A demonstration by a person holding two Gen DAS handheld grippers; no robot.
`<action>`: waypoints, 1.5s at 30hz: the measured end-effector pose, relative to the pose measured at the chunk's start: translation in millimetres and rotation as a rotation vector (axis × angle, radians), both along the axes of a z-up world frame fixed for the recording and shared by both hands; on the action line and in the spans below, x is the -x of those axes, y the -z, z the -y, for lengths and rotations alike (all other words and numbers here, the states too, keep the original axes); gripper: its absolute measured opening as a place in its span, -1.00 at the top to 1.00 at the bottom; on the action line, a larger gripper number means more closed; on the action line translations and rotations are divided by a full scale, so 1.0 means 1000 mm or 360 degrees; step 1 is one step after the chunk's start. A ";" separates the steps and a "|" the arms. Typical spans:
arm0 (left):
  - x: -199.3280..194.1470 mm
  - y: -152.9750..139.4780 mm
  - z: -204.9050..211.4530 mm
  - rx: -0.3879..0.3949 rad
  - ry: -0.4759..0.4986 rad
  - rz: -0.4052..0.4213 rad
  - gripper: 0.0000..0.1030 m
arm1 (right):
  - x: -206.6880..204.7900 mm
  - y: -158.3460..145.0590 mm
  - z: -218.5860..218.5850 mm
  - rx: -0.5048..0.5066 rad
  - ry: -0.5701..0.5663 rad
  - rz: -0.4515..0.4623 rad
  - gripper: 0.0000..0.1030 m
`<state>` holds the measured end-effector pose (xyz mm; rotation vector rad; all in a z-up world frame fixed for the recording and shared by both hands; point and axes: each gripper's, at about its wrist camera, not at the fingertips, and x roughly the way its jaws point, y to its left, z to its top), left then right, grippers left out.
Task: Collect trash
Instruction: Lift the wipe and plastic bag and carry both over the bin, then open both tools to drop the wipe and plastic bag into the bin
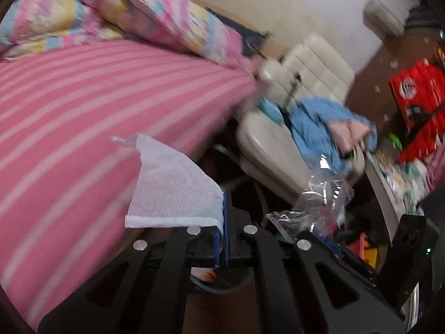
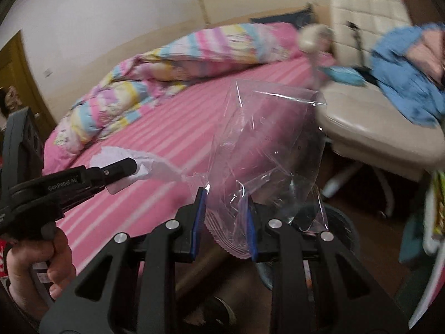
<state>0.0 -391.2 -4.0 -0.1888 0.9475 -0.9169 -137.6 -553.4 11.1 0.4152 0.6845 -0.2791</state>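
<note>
A white tissue (image 1: 175, 183) is held clamped between the blue pads of the left gripper (image 1: 222, 233), its jaws drawn narrow on one edge, so that the sheet stands up and fans away to the left above the pink striped bed sheet (image 1: 83, 105). A clear plastic bag (image 2: 267, 150) is gripped by the right gripper (image 2: 222, 222), whose jaws are closed only partway on the bag's crinkled lower edge; the bag rises ahead of the fingers with its open mouth uppermost and turned away from the camera. In the right wrist view the left gripper (image 2: 130, 167) is seen entering from the left, the tissue (image 2: 155, 164) trailing from its tip toward the bag and ending just beside the bag's lower left corner. The tissue's long axis is seen running roughly level, left to right, while the bag's mouth lies above and beyond it. The coming move is judged to depend on the tissue being lifted over that rim. A cream office chair (image 2: 370, 128) piled with blue clothing (image 2: 403, 83) is visible behind. A floral quilt (image 2: 133, 89) lies bunched on the bed.
</note>
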 end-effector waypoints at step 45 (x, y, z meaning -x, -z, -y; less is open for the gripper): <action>0.007 0.196 0.146 -0.0573 0.0168 -0.0484 -0.56 | 0.052 0.176 0.095 -0.0216 0.0324 -0.0569 -0.59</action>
